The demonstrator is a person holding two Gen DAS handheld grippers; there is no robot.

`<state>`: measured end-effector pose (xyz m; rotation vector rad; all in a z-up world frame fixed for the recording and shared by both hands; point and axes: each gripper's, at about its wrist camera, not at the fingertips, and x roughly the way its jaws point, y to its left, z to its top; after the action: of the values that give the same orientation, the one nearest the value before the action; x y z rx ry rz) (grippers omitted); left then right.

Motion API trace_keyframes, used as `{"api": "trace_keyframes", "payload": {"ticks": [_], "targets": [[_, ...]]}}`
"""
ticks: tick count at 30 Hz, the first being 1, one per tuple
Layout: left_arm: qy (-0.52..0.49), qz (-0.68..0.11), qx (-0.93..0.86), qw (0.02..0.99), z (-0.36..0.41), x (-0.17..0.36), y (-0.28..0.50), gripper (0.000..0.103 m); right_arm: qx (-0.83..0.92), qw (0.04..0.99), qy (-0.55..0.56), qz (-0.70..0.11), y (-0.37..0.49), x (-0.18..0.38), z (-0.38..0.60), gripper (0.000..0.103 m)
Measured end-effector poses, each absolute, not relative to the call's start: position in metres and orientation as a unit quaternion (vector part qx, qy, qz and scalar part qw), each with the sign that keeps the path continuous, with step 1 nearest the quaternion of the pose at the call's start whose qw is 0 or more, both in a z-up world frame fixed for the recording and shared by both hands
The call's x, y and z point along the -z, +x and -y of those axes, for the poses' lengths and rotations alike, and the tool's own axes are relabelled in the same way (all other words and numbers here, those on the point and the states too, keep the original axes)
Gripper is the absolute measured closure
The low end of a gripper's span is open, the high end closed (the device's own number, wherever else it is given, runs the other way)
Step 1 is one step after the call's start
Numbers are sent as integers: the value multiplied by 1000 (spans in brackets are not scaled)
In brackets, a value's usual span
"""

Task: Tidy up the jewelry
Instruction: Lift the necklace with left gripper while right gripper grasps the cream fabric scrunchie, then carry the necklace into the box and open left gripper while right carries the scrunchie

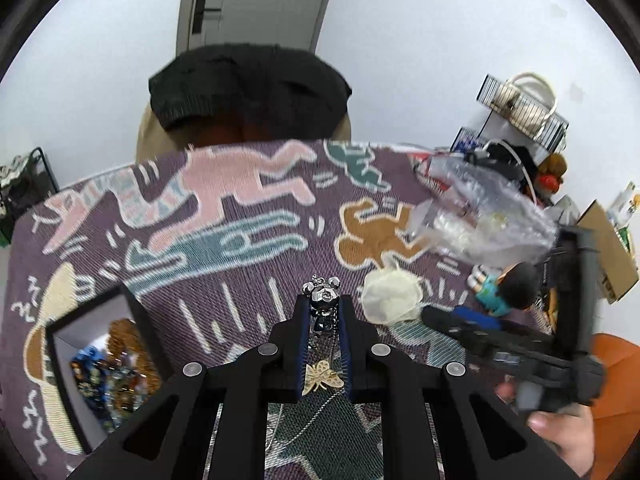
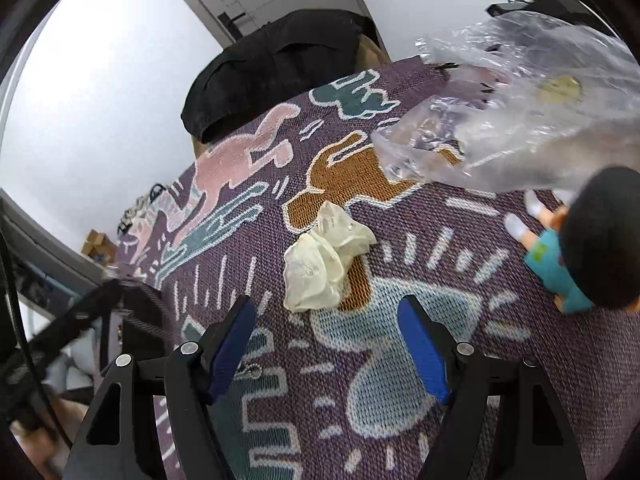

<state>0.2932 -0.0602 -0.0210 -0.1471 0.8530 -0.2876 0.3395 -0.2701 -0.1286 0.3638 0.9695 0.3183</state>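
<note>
Right now my left claw is clenched on a shiny silver bear charm, and its thin chain hangs down under the claw with a little gold butterfly on it. My right claw is spread wide with nothing in it, above the purple patterned cloth. In the left view, the open box with other jewelry sits at about 8 o'clock from the bear, so I think the bear goes there next. What could go wrong? The bear is smooth and round, so it could slip out of the pads if I shake my hand. The loose chain could swing and catch on the edge of the box, or drag on the cloth and snag in the weave. The butterfly might also get stuck between the claw arms. In the left view my right claw is at 3 o'clock, quite near, so the two could bump. Some things are hard to see. The box is cut off by my left claw, and the things inside are a blur of colours. I cannot tell where the chain ends. The clear plastic bag at 1 o'clock in the right view hides what is in it. The crumpled white glove and the doll lie near it.
</note>
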Motion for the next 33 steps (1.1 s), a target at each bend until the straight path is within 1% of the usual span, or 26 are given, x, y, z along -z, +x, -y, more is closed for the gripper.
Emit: {"api": "trace_keyframes", "payload": {"ticks": [4, 6, 7, 8, 9, 10, 12, 15, 25, 33], "targets": [[-71, -391, 140, 907, 51, -3, 284, 89, -149, 853, 152, -477, 354, 137, 256, 28], [-70, -378, 141, 912, 47, -17, 278, 89, -145, 851, 145, -483, 360, 143, 251, 33], [-69, -373, 141, 914, 45, -21, 275, 89, -145, 848, 145, -488, 364, 148, 249, 44], [-68, -366, 141, 917, 43, -29, 272, 89, -145, 845, 146, -494, 368, 153, 248, 59], [-68, -362, 140, 919, 41, -34, 269, 89, -141, 848, 143, -491, 369, 154, 247, 69], [-66, -356, 140, 921, 39, -41, 266, 89, -137, 850, 138, -489, 370, 154, 248, 101], [-63, -343, 139, 927, 36, -56, 260, 89, -150, 845, 158, -489, 370, 154, 251, 100], [-59, -328, 134, 933, 30, -72, 254, 89, -155, 861, 149, -461, 360, 138, 250, 100], [-59, -288, 103, 950, -1, -125, 239, 89, -199, 879, 146, -407, 333, 74, 240, 100], [-58, -253, 76, 963, -30, -174, 221, 89, -228, 885, 138, -382, 315, 44, 220, 100]]}}
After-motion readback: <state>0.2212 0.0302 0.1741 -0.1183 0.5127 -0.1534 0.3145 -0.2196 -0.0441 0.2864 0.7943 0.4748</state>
